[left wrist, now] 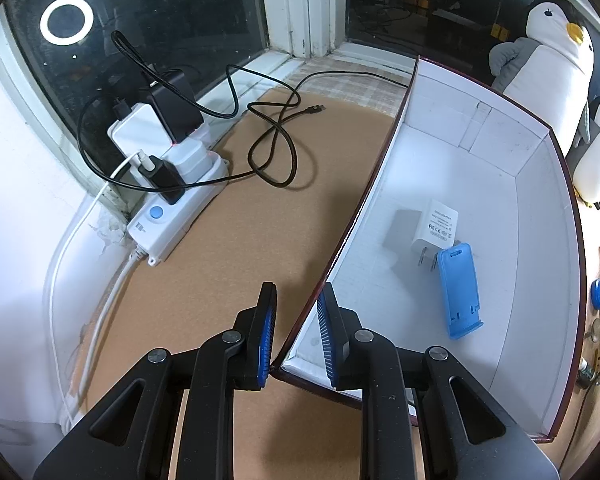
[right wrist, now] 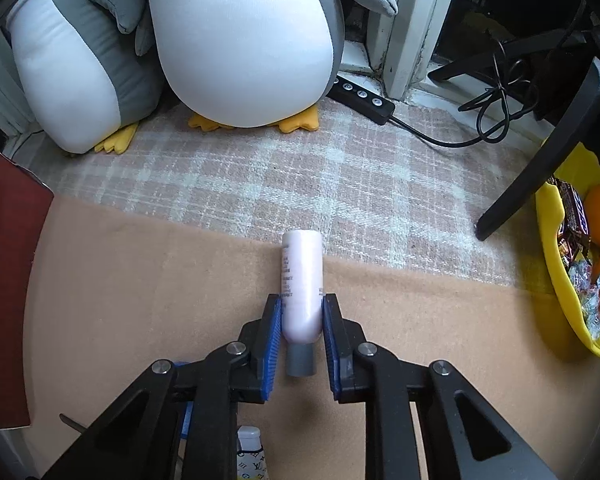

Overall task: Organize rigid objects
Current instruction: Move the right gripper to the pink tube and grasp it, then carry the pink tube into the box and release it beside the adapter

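Slippage is looming: right tongs [right wrist: 302, 316] are clamping a smooth pink bottle [right wrist: 302, 284] near its tapering grey-capped end (rounded sides could be squirting free). Bottle is lying on the table [right wrist: 140, 280], long axis running away from the camera, cap pointing back. Left tongs [left wrist: 296, 328] are sitting apart, empty, straddling the box [left wrist: 532, 240] wall.

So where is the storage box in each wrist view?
Left wrist: the box fills the right half; the jaws straddle its near corner.
Right wrist: only its dark red outer wall shows, at the left edge.
Shared landmark: the penguin plush.
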{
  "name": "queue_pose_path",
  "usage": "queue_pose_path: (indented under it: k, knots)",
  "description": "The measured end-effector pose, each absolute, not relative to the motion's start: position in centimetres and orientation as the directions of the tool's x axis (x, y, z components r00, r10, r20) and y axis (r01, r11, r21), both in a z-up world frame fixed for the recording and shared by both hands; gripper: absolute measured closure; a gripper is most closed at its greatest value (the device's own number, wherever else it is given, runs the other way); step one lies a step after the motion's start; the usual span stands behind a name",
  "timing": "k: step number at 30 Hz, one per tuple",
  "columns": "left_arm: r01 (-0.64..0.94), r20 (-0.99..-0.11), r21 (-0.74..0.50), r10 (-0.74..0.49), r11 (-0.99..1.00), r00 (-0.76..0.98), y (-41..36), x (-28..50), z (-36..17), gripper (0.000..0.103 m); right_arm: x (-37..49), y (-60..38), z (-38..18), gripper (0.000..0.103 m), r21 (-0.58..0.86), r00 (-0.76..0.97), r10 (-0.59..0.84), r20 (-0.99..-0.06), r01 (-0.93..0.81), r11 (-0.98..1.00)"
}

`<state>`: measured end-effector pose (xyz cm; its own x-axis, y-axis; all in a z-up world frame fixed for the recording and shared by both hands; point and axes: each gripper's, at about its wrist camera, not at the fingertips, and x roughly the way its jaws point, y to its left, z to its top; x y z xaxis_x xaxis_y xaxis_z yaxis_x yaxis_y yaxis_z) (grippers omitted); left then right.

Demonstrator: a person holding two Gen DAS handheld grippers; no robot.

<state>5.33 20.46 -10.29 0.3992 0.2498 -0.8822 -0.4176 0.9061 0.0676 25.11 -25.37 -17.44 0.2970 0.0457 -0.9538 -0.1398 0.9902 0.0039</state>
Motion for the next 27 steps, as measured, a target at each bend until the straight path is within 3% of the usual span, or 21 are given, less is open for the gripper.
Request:
queue_pose_path:
  k: [19, 27]
  knots:
    - [-0.372, -0.882, 0.014, 0.187, 0.928, 0.433, 21.7, 6.5, -10.4, 0.082, 20.3, -9.4, -4.2, 0.085, 0.106, 0.390, 0.289, -0.874, -0.426, 0.898]
    - [-0.330, -0.880, 0.013, 0.167, 0.944, 0.445, 21.7, 8.1, -10.8, 0.082, 18.8, -2.1, -2.5, 0.085, 0.132, 0.338, 0.360, -0.870, -0.543, 0.829]
